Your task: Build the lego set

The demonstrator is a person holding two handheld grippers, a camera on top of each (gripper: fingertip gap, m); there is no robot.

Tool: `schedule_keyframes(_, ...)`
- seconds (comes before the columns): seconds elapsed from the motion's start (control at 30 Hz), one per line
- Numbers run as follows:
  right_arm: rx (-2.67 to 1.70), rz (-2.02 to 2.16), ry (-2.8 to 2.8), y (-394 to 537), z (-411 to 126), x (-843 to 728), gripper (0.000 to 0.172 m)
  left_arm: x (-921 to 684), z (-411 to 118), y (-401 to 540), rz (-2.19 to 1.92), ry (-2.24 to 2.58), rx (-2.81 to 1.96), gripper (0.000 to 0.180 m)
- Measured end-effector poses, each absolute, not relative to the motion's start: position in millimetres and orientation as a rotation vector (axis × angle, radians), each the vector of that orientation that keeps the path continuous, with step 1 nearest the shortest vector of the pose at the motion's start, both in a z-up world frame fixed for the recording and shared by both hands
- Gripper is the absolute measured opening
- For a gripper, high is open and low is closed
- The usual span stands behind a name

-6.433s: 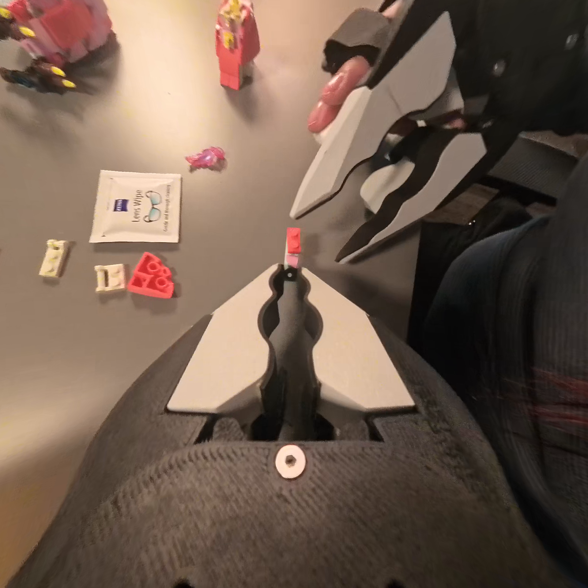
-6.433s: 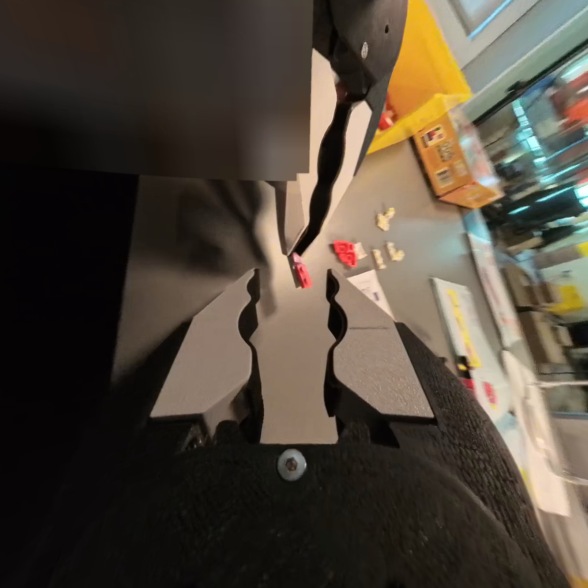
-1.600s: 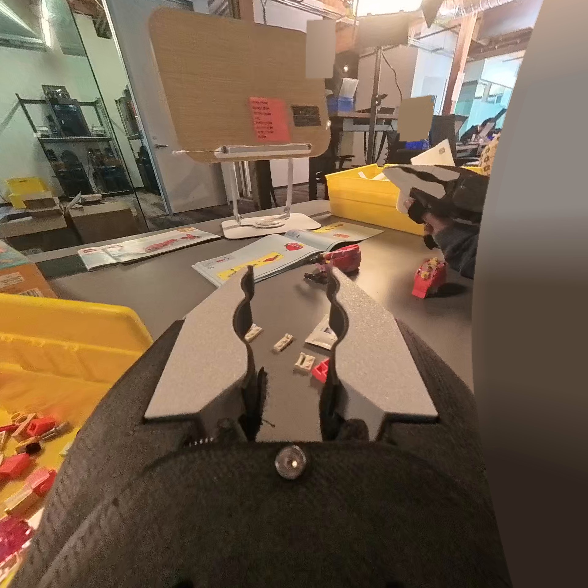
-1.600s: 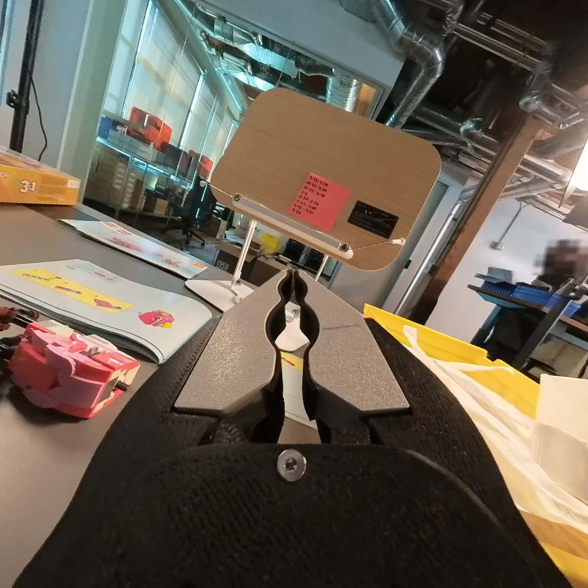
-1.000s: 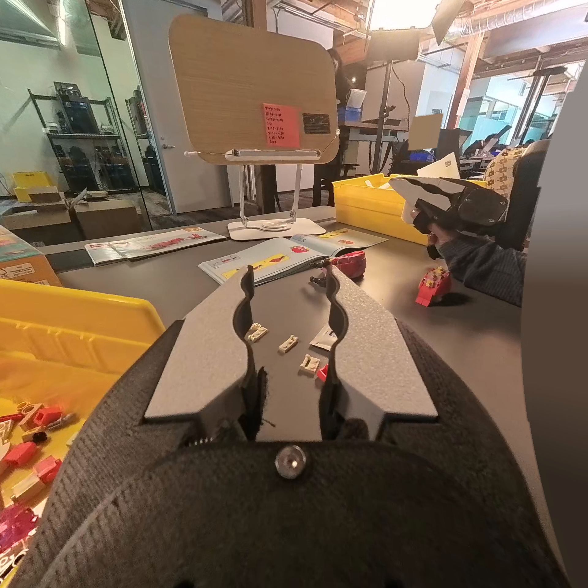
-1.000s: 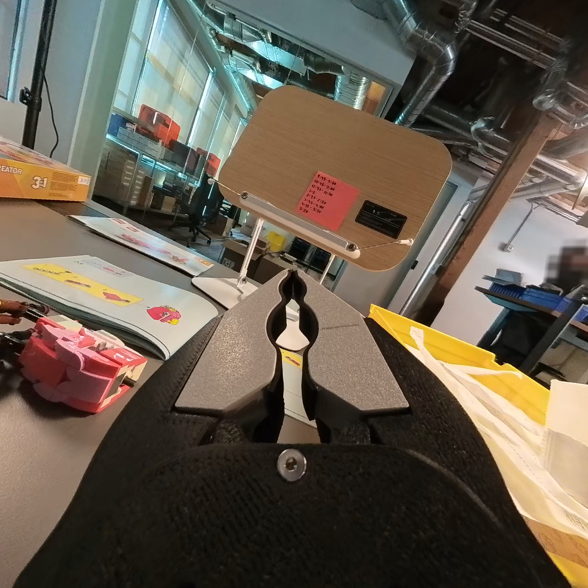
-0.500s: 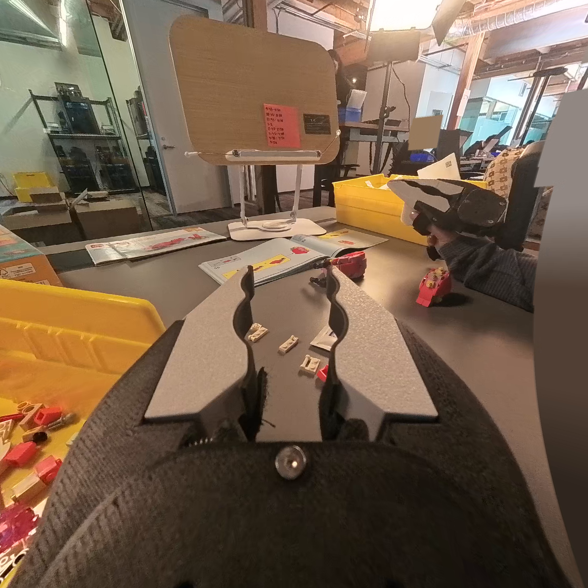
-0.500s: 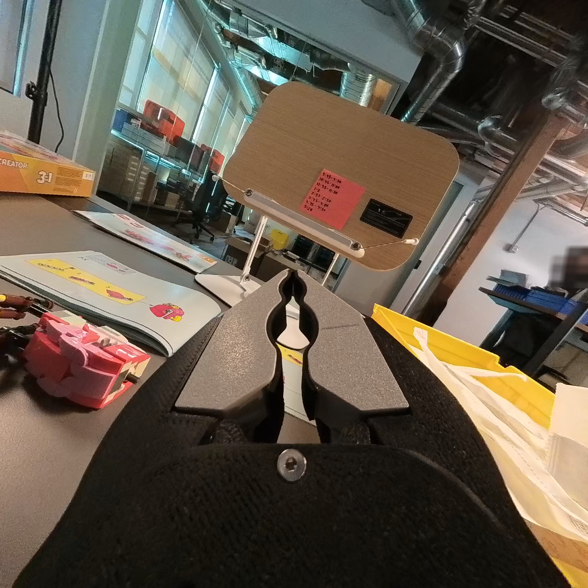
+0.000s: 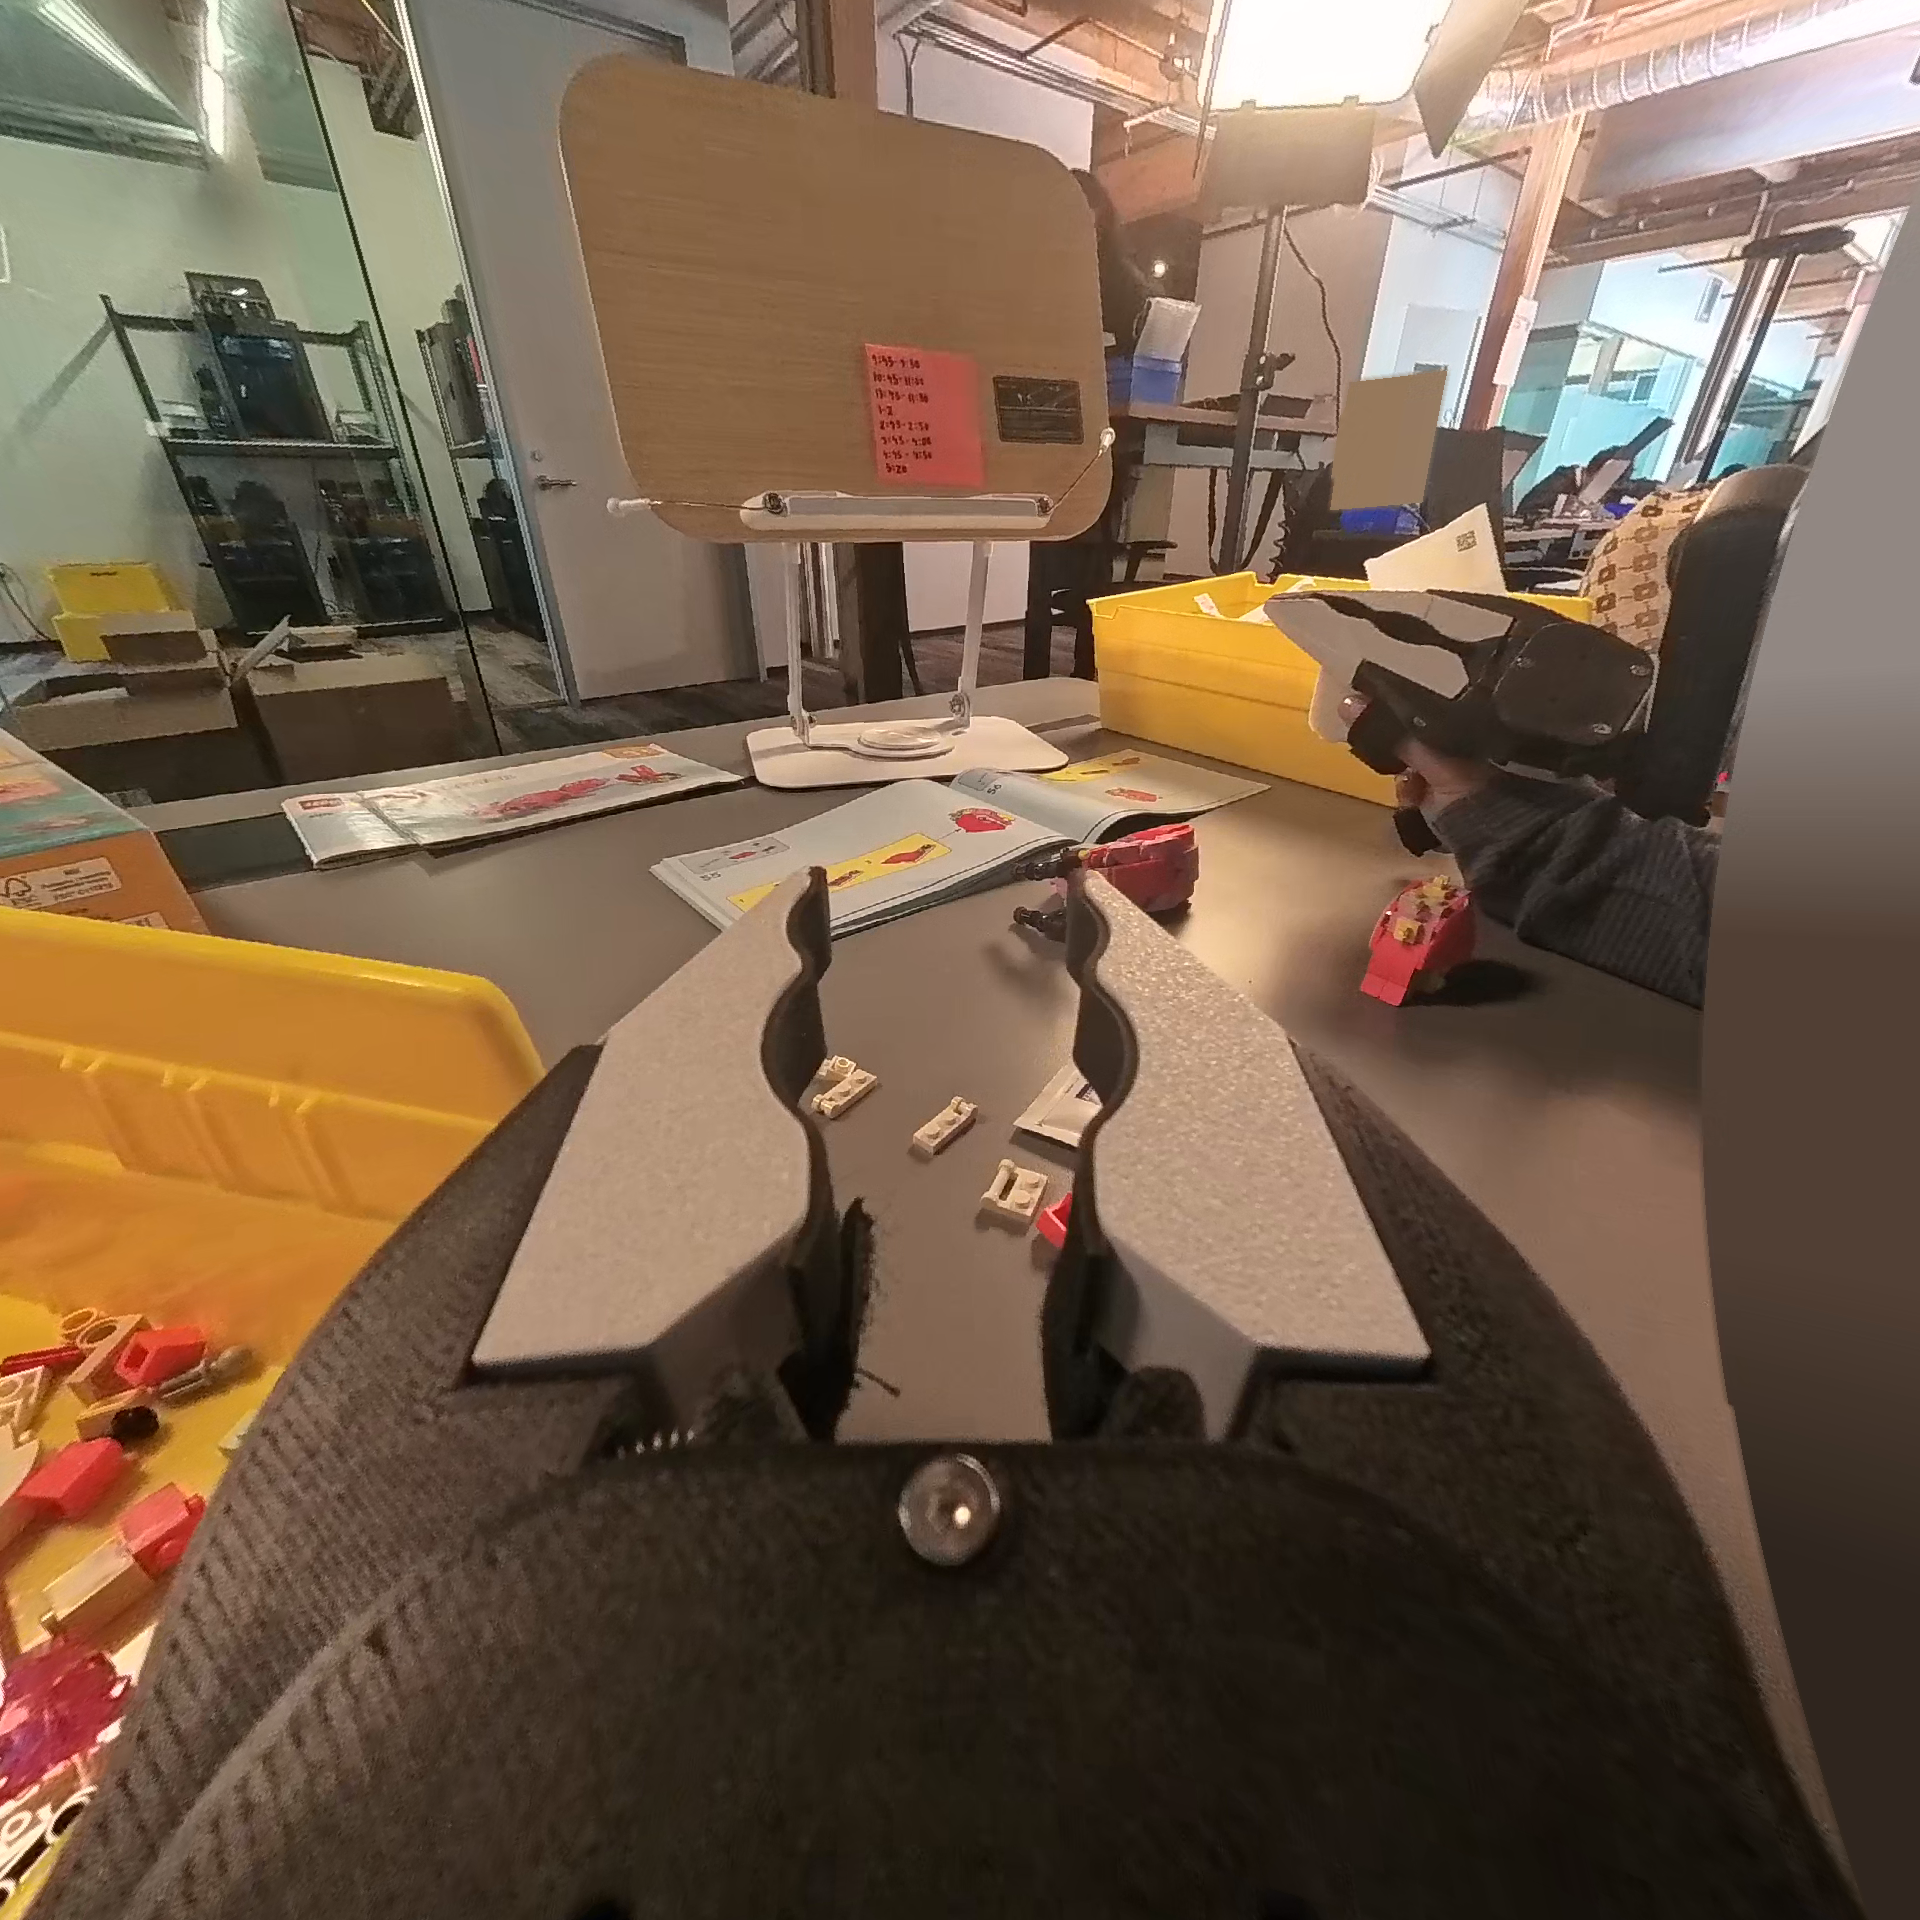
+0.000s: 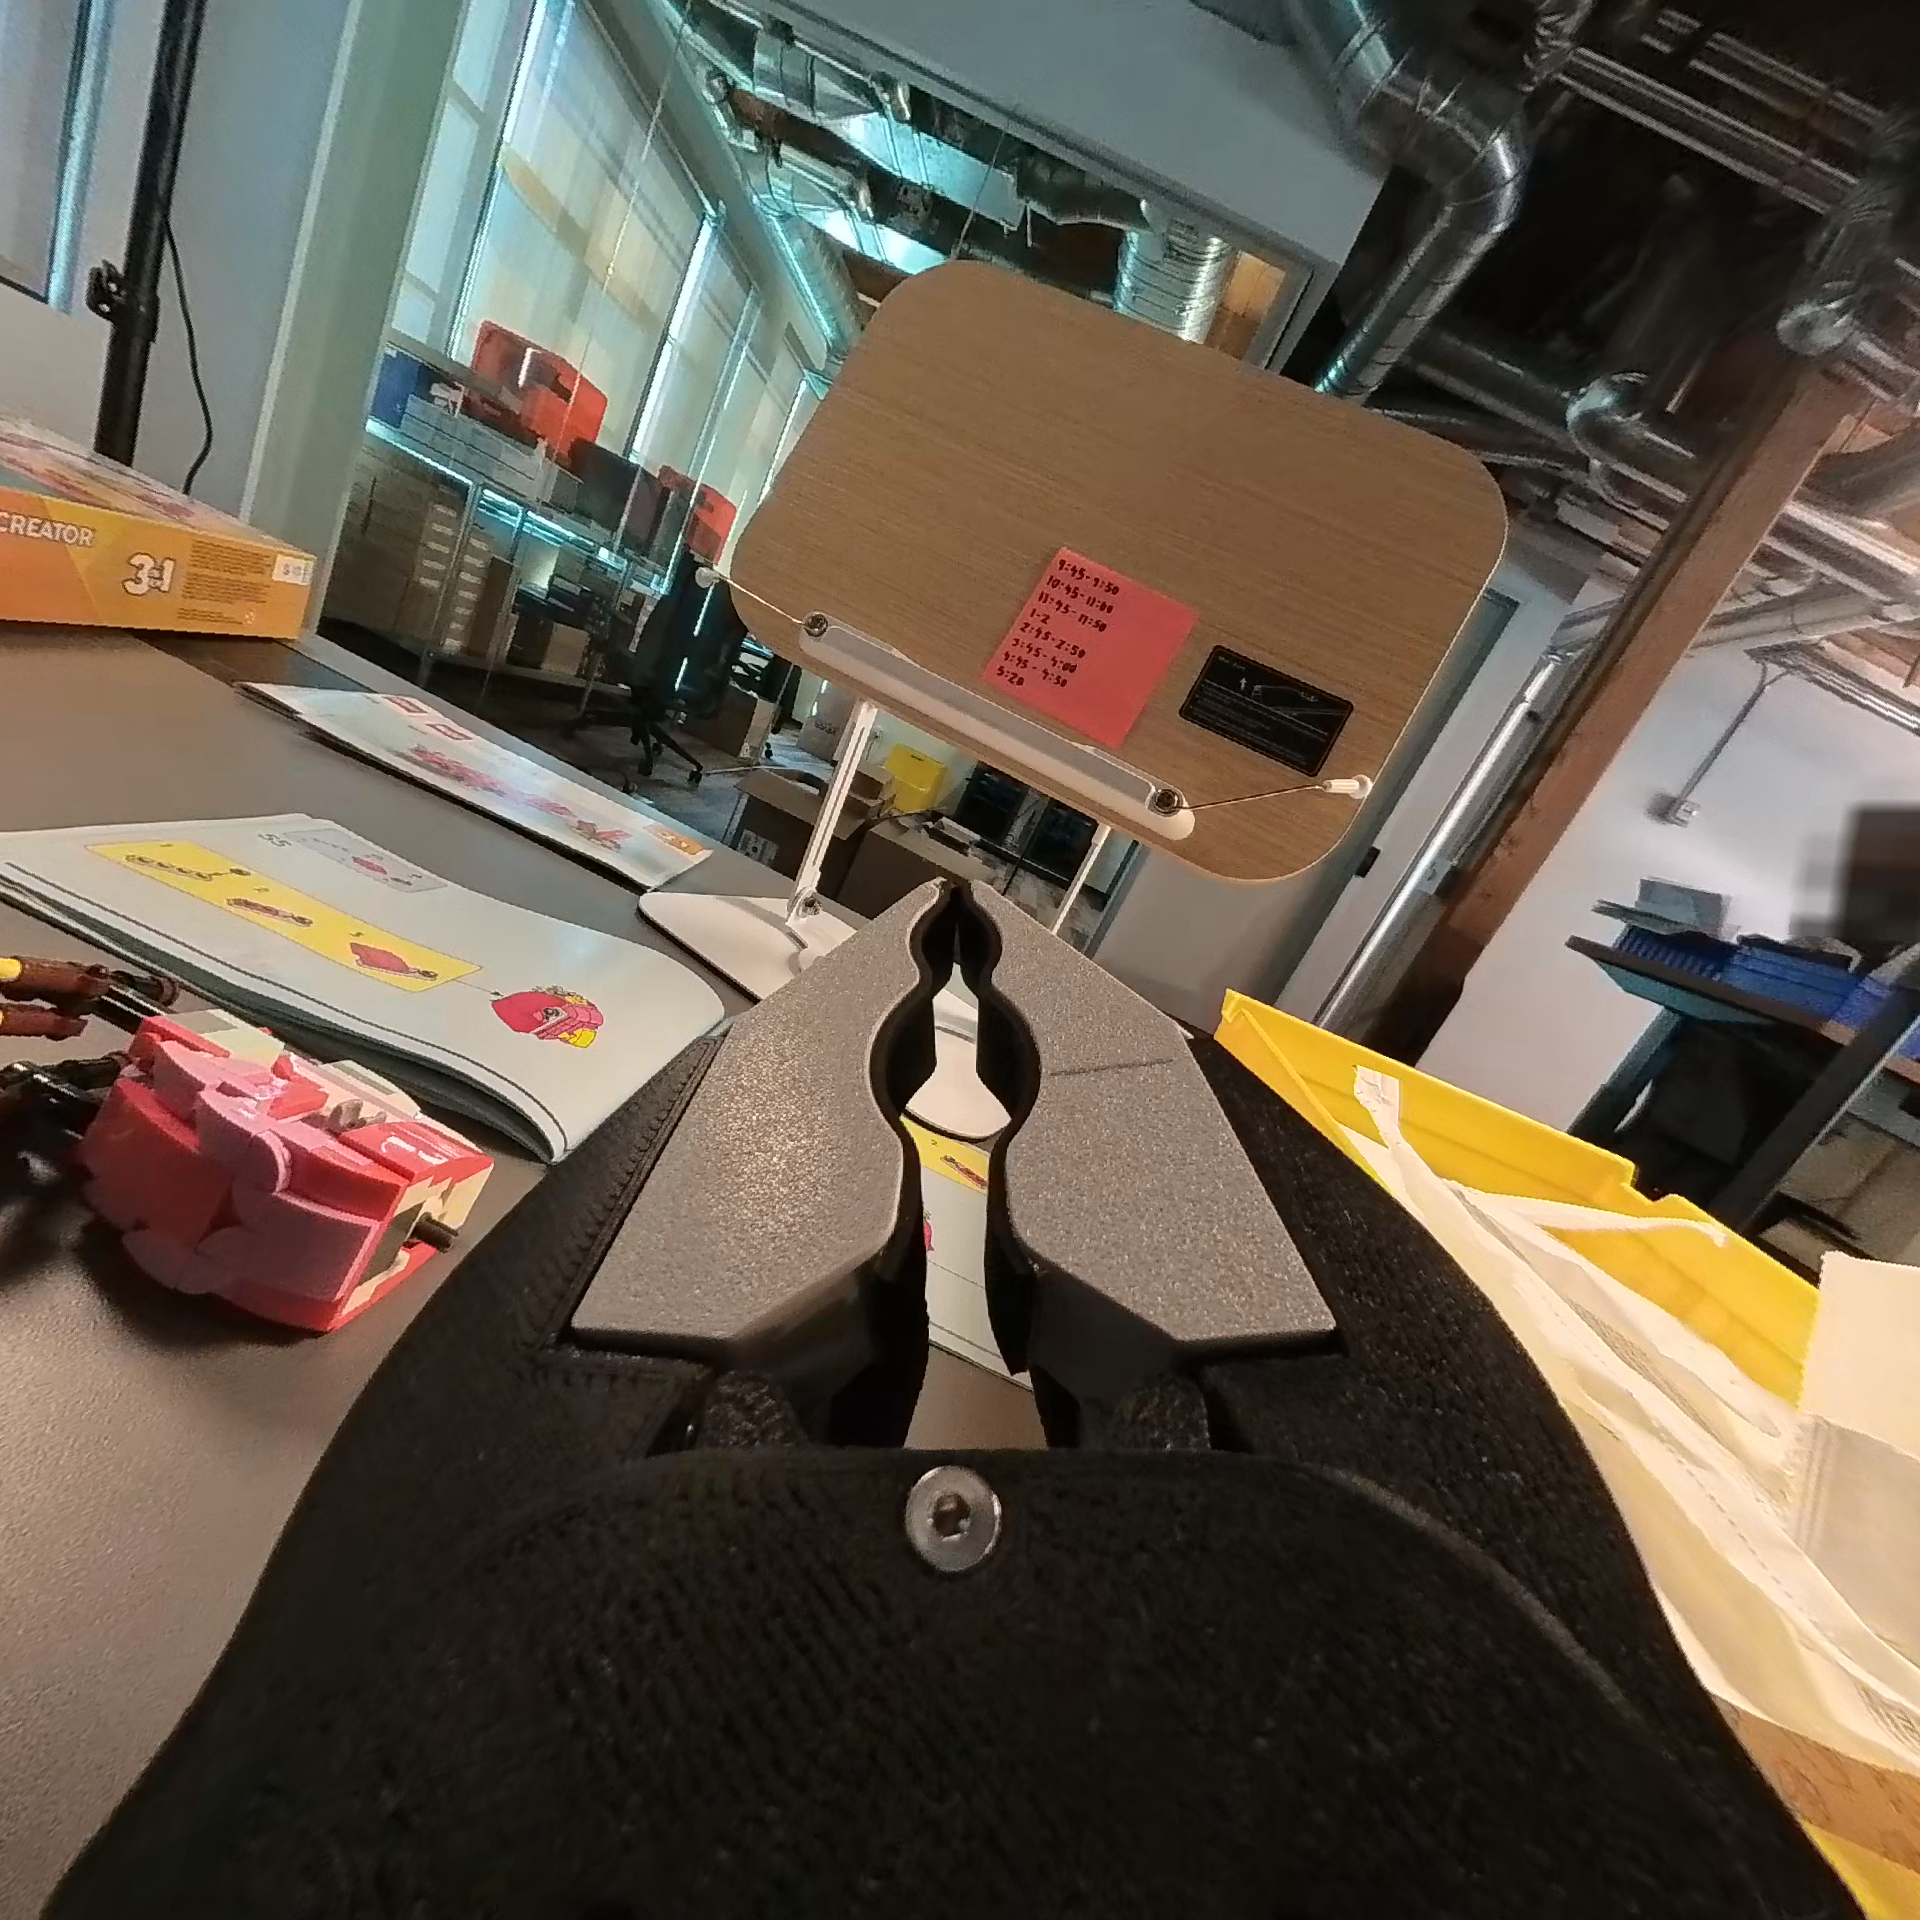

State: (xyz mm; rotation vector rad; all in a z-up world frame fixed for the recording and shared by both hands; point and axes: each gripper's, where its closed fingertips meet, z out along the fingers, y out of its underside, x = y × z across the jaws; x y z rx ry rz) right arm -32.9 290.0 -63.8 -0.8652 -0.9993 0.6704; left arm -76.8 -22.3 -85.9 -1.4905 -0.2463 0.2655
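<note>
Cream bricks [image 9: 945, 1127] on table [image 9: 1455, 1122] between wide-apart left fingers [image 9: 707, 1091] (untouched), right gripper [image 10: 951, 894] pinched together, bare.

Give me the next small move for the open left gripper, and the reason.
Probably lower the left gripper toward the cream pieces on the grey table: its jaws stand open and empty above them, while the right gripper is shut with nothing visible between its tips.
</note>
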Motion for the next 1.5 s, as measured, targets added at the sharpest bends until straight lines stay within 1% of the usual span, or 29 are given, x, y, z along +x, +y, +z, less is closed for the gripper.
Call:
schedule_keyframes(0.33,-0.857,0.654,-1.001,289.3,-63.5,-30.5,0.000,-73.2,-86.1,-22.1,0.246,-0.236,-1.496,0.039)
schedule_keyframes(0.5,-0.870,0.618,-0.988,292.6,-64.3,-22.5,0.000,-71.9,-73.8,-33.6,0.307,-0.233,-1.425,0.038)
schedule_keyframes(0.63,-0.889,0.570,-0.972,297.5,-65.0,-16.4,0.000,-70.9,-66.8,-39.9,0.314,-0.235,-1.378,0.038)
schedule_keyframes(0.83,-0.902,0.487,-0.984,299.1,-68.9,-11.2,0.000,-68.5,-74.5,-35.1,0.270,-0.241,-1.428,0.038)
schedule_keyframes(1.13,-0.921,0.453,-0.971,298.8,-69.9,1.0,0.000,-58.7,-59.5,-44.2,0.264,-0.198,-1.347,0.038)
schedule_keyframes(1.33,-0.927,0.451,-0.972,300.4,-70.6,-0.1,0.000,-59.6,-35.8,-77.1,0.221,-0.264,-1.261,0.038)
schedule_keyframes(1.4,-0.930,0.454,-0.972,301.2,-71.1,-1.0,0.000,-53.3,-3.7,-105.9,0.225,-0.217,-1.207,0.039)
schedule_keyframes(1.5,-0.922,0.458,-0.989,299.5,-72.1,-4.9,0.000,-92.1,36.9,-164.9,0.475,-0.286,-1.217,0.040)
